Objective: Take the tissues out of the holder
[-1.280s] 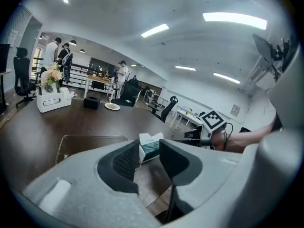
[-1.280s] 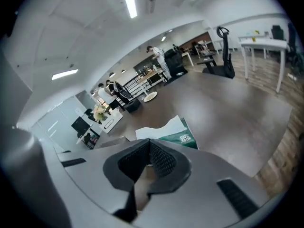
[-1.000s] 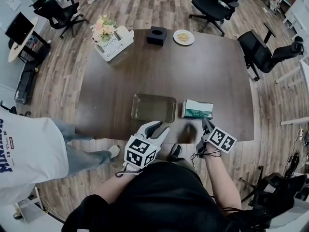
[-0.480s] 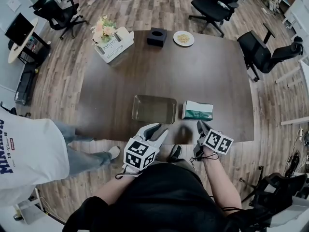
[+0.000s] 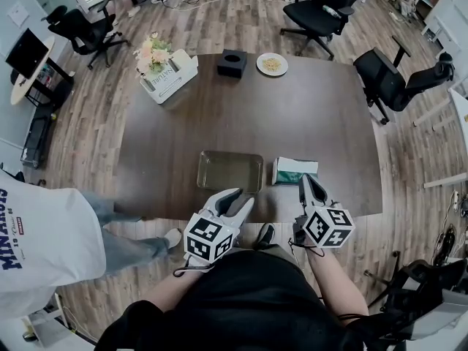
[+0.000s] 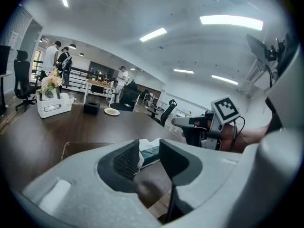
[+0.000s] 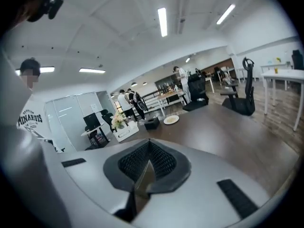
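A green and white tissue pack [image 5: 295, 171] lies flat on the dark table [image 5: 314, 115], just right of a shallow clear tray [image 5: 230, 171] that looks empty. My left gripper [image 5: 241, 196] hovers at the table's near edge below the tray, jaws open and empty; in the left gripper view the tissue pack [image 6: 151, 155] shows through the gap, farther off. My right gripper [image 5: 307, 180] is held up over the near edge, just short of the pack's right end and apart from it. Its jaws are shut with nothing between them, as the right gripper view [image 7: 148, 148] shows.
At the far side of the table stand a black cube box [image 5: 231, 62], a plate of food [image 5: 271, 63] and a white box with flowers [image 5: 164, 68]. Office chairs [image 5: 395, 79] ring the table. A person in a white shirt [image 5: 36, 240] stands at the left.
My right gripper has risen and rolled, so its marker cube now faces the head camera, and its tips sit closer to the tissue pack. The left gripper has hardly moved.
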The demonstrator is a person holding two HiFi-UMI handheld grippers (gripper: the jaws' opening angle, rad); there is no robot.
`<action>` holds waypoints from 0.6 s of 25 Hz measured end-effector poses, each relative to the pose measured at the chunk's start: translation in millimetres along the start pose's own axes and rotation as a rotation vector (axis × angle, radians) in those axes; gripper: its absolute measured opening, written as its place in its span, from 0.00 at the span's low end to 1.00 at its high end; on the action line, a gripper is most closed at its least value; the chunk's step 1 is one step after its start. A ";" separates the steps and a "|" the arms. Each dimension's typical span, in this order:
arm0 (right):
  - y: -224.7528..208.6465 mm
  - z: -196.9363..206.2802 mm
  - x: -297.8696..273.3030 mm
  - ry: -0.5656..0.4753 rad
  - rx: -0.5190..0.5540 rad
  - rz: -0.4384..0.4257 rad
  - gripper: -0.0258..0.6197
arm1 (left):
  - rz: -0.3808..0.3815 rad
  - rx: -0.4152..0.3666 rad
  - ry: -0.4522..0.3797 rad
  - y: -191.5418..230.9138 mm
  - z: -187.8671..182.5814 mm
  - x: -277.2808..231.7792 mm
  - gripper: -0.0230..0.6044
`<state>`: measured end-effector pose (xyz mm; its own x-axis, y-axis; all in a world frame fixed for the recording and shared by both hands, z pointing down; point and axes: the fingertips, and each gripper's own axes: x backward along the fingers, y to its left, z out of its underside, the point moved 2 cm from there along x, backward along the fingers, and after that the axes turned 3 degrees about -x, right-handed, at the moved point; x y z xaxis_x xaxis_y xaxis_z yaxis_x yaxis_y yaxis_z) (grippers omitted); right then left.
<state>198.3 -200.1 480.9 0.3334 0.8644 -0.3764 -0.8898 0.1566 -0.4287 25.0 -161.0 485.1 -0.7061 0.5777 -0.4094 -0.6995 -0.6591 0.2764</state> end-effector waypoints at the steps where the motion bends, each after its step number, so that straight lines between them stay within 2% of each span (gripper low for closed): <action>1: 7.8 -9.5 4.0 -0.036 0.038 -0.008 0.05 | -0.001 -0.005 -0.013 -1.0 -5.2 1.7 0.25; 7: 51.1 -37.0 24.5 -0.183 0.206 -0.074 0.05 | -0.001 -0.063 -0.077 -10.1 -30.2 6.6 0.25; 15: 74.9 -38.8 32.7 -0.218 0.304 -0.120 0.05 | 0.014 -0.096 -0.106 -18.7 -40.5 5.2 0.25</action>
<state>154.6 -178.6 404.6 0.3957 0.9075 -0.1411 -0.9112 0.3687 -0.1837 38.9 -165.1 442.6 -0.7267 0.6126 -0.3109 -0.6796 -0.7073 0.1948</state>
